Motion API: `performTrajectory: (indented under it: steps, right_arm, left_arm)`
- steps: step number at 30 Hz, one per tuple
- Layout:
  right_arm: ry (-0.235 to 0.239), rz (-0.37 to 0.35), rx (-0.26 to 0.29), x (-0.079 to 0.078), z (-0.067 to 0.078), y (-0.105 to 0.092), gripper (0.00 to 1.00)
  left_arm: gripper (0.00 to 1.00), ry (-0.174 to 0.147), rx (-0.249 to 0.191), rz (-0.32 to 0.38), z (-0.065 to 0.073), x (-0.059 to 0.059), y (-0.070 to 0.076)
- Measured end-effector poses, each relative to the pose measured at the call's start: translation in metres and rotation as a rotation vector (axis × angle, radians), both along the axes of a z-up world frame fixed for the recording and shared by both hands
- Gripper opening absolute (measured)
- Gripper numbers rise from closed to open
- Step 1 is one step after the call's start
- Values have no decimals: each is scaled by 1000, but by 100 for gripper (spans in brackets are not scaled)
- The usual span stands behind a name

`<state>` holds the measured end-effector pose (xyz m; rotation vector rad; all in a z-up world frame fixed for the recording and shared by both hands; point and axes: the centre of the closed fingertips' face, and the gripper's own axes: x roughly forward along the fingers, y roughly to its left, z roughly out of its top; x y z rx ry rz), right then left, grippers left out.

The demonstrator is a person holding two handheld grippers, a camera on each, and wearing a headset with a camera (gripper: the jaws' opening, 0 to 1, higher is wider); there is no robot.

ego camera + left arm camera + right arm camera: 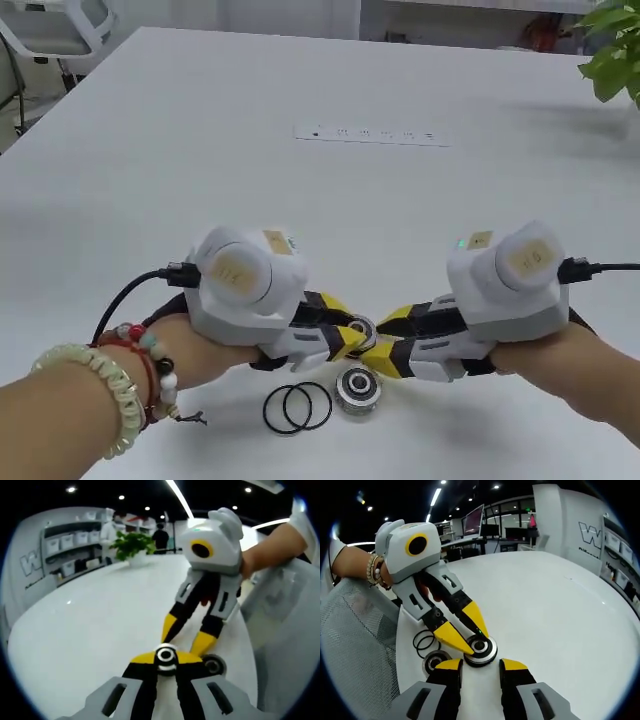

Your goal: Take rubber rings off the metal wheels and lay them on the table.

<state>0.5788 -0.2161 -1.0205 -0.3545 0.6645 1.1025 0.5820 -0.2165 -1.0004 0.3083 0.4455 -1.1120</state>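
Note:
My left gripper point(357, 334) is shut on a small metal wheel point(362, 328) held just above the white table point(300, 200); the wheel point(481, 650) shows a dark band round its rim. My right gripper point(377, 340) faces it with its yellow jaws open, close to the wheel on both sides. In the left gripper view the right gripper point(184, 636) hangs open just beyond the held wheel point(166, 656). A second wheel point(355, 388) lies on the table below the jaws. Two black rubber rings point(297, 407) lie overlapping to its left.
A white power strip point(370, 135) lies across the far middle of the table. Green plant leaves point(610, 55) reach in at the far right, and a chair point(50, 30) stands past the far left corner. A beaded bracelet point(105, 385) circles the left wrist.

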Motion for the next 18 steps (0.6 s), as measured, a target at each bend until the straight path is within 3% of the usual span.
performTrajectory:
  steps: [4, 7, 18]
  right_arm:
    - [-2, 3, 46, -1, 2, 6, 27]
    - [-8, 13, 52, -2, 1, 8, 26]
    - [-19, 50, 24, -5, 2, 5, 23]
  left_arm:
    - [14, -1, 1, -1, 0, 0, 0]
    - [14, 0, 0, -2, 0, -1, -1]
    - [14, -4, 0, -10, 0, -2, -3]
